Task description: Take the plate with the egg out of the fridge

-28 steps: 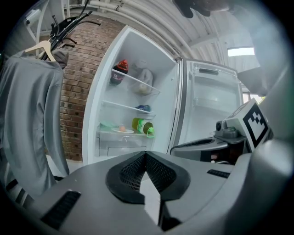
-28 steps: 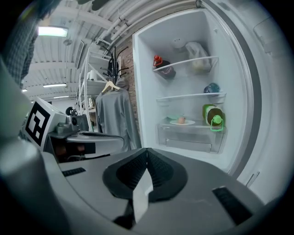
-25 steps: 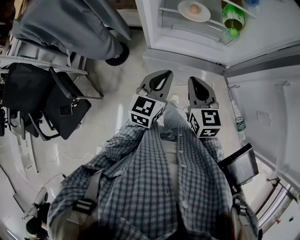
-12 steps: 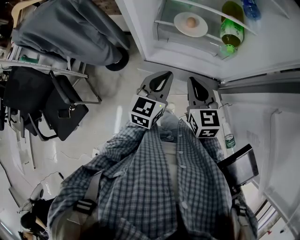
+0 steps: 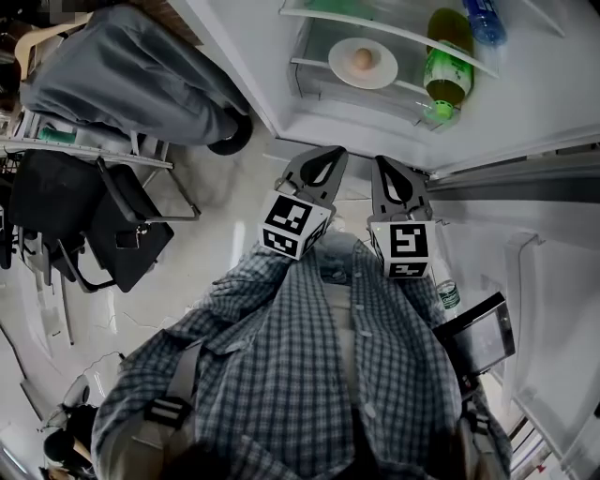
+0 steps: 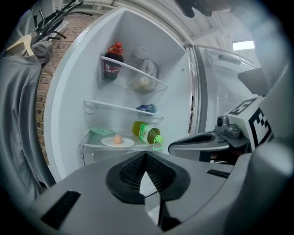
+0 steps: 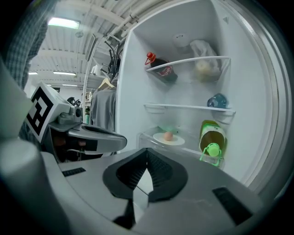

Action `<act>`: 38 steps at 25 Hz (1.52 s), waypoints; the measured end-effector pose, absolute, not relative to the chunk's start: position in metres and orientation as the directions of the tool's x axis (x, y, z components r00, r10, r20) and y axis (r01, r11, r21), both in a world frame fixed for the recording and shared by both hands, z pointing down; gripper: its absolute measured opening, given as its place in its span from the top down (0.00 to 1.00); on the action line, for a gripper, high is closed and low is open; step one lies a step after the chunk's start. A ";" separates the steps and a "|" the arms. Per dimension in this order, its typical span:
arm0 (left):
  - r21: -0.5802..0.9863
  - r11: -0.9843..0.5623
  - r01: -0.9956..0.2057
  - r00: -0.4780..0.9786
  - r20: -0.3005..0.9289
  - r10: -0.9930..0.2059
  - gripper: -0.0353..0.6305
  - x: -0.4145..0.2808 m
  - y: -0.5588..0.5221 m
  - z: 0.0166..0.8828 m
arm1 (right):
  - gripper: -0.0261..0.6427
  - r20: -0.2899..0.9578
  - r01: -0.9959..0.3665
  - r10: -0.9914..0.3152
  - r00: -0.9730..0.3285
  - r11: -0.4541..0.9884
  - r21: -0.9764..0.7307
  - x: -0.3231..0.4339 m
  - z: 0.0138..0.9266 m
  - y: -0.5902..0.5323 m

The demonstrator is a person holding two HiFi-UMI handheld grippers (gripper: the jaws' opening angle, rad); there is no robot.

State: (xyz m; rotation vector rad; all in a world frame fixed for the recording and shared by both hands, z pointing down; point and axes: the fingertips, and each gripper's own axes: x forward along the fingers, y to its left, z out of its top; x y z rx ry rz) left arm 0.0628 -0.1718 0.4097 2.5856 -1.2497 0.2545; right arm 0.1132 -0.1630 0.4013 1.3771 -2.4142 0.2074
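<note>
Glossy pale floor (image 5: 230, 192) — black chairs (image 5: 127, 230)

Fridge (image 5: 544, 84) fills more of the head view than a second ago. Plate (image 5: 349, 73), egg (image 5: 364, 59) and green bottle (image 5: 443, 70) now sit nearer left gripper (image 5: 323, 155) and right gripper (image 5: 386, 164). Blue bottle (image 5: 482, 21) comes into sight on the far shelf. Right gripper edges slightly left.

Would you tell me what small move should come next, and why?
Probably open the right gripper and reach toward the plate: its jaws are shut on nothing, and the plate with the egg sits untouched on the fridge shelf ahead.
</note>
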 end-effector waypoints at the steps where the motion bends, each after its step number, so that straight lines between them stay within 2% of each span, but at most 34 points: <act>1: 0.154 -0.601 -0.784 0.619 0.270 -0.738 0.94 0.065 -0.173 0.411 | 0.95 0.373 -0.856 -0.805 -0.462 0.514 0.049 0.115 0.402 -0.165; 20: 0.187 -0.639 -0.746 0.664 0.280 -0.693 0.94 0.064 -0.229 0.416 | 0.95 0.418 -0.873 -0.819 -0.393 0.476 0.111 0.112 0.416 -0.228; 28: 0.198 -0.639 -0.744 0.668 0.274 -0.692 0.94 0.050 -0.247 0.417 | 0.95 0.440 -0.813 -0.820 -0.366 0.512 0.277 0.098 0.418 -0.260; 38: 0.211 -0.616 -0.759 0.651 0.269 -0.709 0.94 0.034 -0.260 0.419 | 0.95 0.475 -0.591 -0.821 -0.318 0.563 0.577 0.079 0.433 -0.290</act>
